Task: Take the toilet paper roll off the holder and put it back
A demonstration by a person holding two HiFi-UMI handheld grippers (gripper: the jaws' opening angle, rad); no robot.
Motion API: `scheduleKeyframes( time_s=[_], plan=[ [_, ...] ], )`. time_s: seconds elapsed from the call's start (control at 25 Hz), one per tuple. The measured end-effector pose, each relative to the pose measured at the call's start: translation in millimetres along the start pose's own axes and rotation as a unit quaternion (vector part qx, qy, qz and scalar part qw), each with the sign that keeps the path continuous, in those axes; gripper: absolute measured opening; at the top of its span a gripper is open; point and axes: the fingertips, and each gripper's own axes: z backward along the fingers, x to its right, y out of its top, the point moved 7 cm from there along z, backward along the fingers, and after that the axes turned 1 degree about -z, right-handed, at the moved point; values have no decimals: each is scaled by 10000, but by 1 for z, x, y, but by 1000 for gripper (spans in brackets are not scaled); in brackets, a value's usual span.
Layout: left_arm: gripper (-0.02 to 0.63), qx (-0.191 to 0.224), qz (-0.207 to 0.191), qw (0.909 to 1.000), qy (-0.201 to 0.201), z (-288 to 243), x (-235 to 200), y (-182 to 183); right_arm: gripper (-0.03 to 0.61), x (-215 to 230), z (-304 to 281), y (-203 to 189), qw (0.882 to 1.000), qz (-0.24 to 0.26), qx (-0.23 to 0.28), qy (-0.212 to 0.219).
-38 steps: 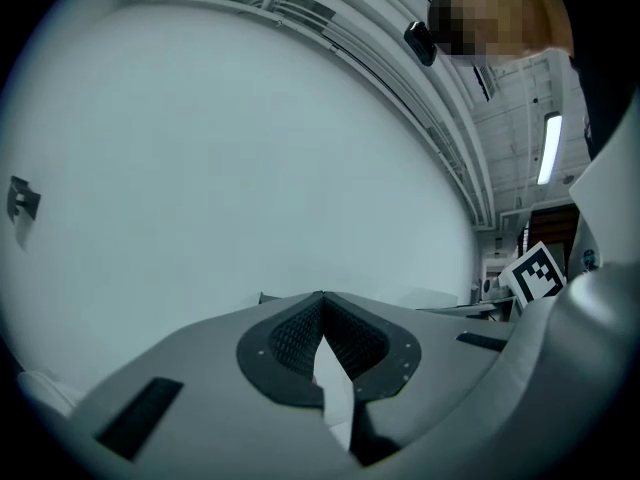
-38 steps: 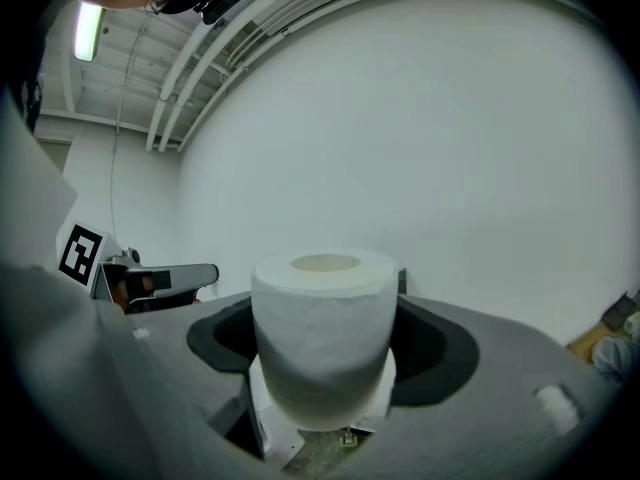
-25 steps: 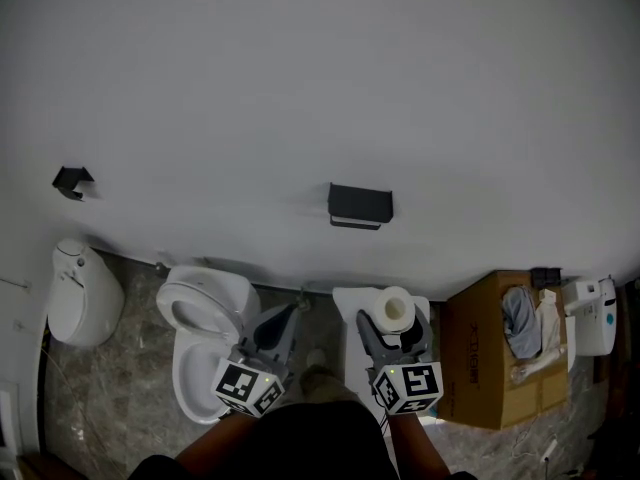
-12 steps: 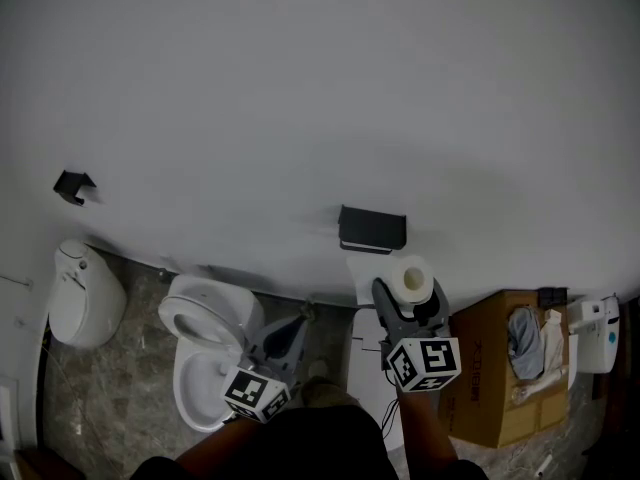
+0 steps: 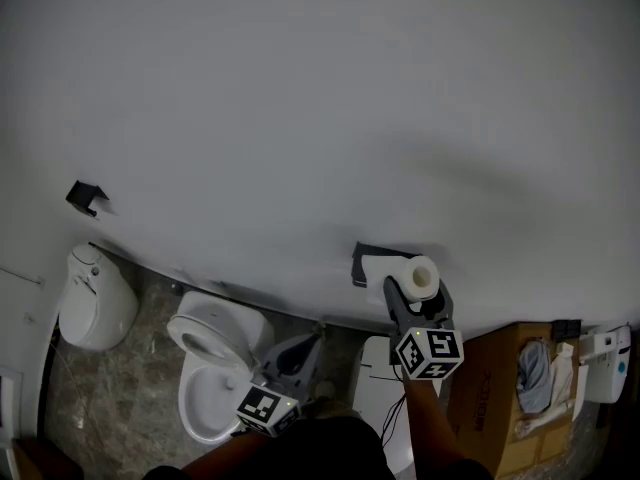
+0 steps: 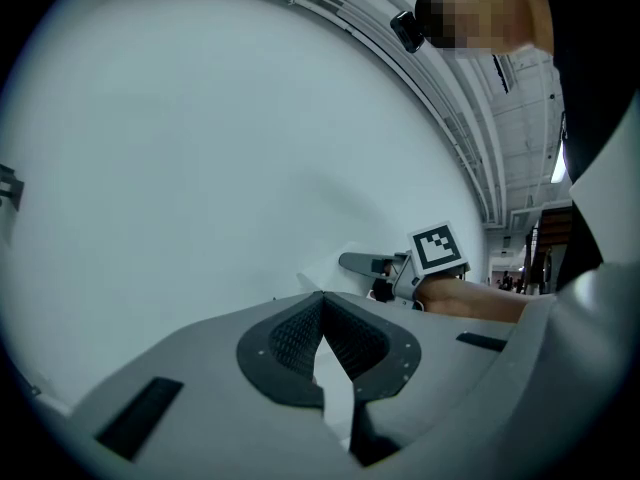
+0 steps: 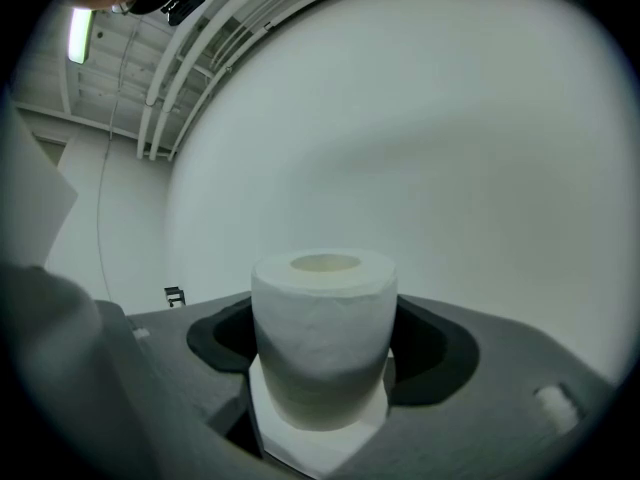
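In the head view the white toilet paper roll (image 5: 417,276) sits between the jaws of my right gripper (image 5: 416,290), which is shut on it. The roll is right up against the black wall holder (image 5: 366,258) and covers its right part. The right gripper view has the roll (image 7: 322,336) upright between the two dark pads, facing the bare white wall. My left gripper (image 5: 303,351) hangs lower left, above the toilet, with nothing in it. Its jaws meet at the tip in the left gripper view (image 6: 321,300), where the right gripper (image 6: 372,265) also shows, level near the wall.
A white toilet (image 5: 212,366) with its lid up stands at lower left, a white bin (image 5: 95,300) beside it. A small black hook (image 5: 86,197) is on the wall. A white stand (image 5: 376,368), a cardboard box (image 5: 497,388) and a white device (image 5: 609,362) lie at lower right.
My right gripper has carried the roll up from above the white stand to the black holder on the wall. The left gripper has shifted a little towards the wall.
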Motion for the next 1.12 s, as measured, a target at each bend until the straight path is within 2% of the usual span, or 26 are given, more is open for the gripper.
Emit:
scheduleKeyframes(
  time_s=[0.16,0.44,0.6,0.76,0.96,1.12],
  plan=[
    [15,-77,-156,9998,42,-13,-12,-4,363,15,-33,-11,9998,99,-163,-48],
    [15,-187,0,9997,157,-30,-18,-8,364,25,-67,-29,9986,318,-416,-70],
    [15,-222,110,9995,174,-39,-14,-7,364,28,-78,-40,9976,482,-481,-111],
    [15,-232,-165,9996,93,-41,-19,-18,364,33,-85,-47,9962,603,-594,-193],
    [15,-258,136,9994,205,-49,-12,-10,364,32,-88,-50,9951,761,-596,-202],
    [15,-280,-90,9995,108,-47,-17,-27,365,33,-88,-51,9951,777,-570,-230]
  ],
)
